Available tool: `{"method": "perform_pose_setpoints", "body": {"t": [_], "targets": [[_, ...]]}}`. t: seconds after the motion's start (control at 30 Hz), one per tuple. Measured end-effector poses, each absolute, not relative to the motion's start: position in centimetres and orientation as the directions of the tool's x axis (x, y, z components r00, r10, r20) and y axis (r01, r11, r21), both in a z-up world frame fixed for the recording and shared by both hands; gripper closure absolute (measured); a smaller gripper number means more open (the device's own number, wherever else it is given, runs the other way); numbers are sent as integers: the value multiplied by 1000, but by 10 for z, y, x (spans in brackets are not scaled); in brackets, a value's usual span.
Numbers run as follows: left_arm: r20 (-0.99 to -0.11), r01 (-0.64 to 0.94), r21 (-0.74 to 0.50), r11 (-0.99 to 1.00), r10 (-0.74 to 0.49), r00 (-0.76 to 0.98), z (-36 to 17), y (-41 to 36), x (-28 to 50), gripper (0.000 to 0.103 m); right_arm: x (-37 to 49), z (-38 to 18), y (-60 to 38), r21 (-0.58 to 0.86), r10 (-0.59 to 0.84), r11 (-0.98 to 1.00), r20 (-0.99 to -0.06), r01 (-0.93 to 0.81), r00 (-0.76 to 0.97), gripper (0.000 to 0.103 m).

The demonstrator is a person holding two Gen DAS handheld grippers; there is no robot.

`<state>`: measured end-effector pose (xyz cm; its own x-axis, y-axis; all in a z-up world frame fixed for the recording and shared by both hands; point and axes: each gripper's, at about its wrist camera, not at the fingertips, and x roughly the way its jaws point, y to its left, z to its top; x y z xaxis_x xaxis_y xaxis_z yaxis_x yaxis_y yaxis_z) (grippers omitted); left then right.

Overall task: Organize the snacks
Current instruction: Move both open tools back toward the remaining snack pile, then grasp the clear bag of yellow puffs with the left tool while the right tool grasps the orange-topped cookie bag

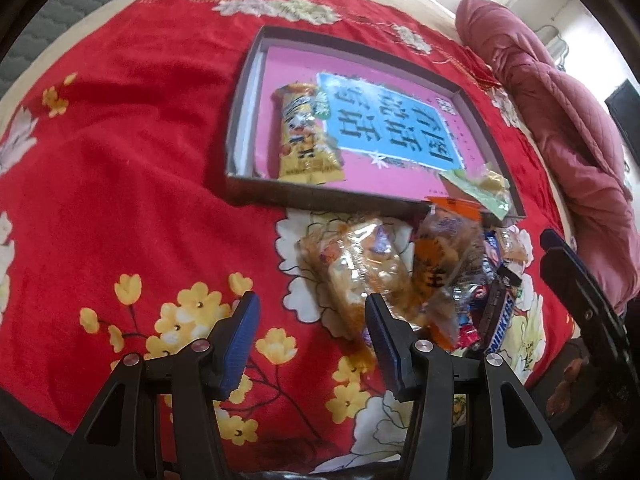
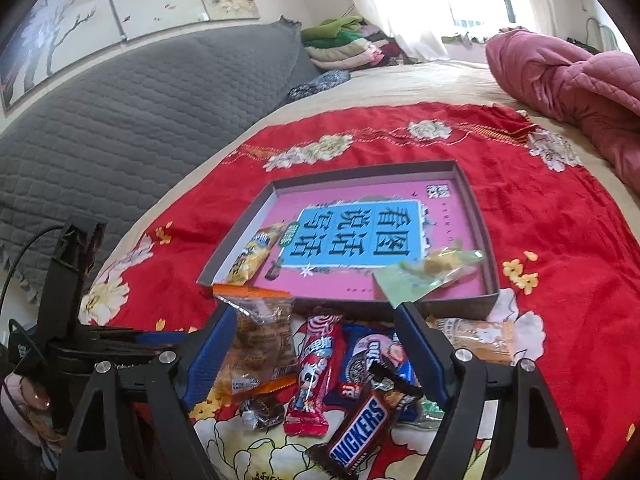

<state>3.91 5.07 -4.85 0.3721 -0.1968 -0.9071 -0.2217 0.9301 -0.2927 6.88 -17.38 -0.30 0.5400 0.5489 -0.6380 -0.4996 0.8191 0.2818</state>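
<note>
In the left wrist view, the left gripper (image 1: pixel 310 336) pointed steeply down, half open and empty, the clear snack bag (image 1: pixel 356 276) at its one o'clock; centring over it would help. In the right wrist view, the right gripper (image 2: pixel 316 340) hung wide open, holding nothing, over the snack pile (image 2: pixel 320 376), the box (image 2: pixel 476 216) at twelve o'clock.

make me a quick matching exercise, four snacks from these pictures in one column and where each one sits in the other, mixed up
Things:
1. yellow snack packet
2. pale green packet
3. Snickers bar
4. red stick packet

Places:
A. on the red cloth, nearest the right wrist camera
B. inside the box, left side in the right wrist view
C. on the cloth, standing lengthwise left of the Oreo pack
D. inside the box, at its near right corner

Pairs: 1-B, 2-D, 3-A, 4-C
</note>
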Motion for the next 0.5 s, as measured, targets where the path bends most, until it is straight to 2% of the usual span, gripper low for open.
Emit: {"method": "perform_pose_setpoints", "body": {"t": [0.5], "targets": [[-870, -252, -420, 872, -308, 386, -60, 68, 43, 47, 72, -29, -139, 272, 572, 770, -695, -577, 436, 22]]}}
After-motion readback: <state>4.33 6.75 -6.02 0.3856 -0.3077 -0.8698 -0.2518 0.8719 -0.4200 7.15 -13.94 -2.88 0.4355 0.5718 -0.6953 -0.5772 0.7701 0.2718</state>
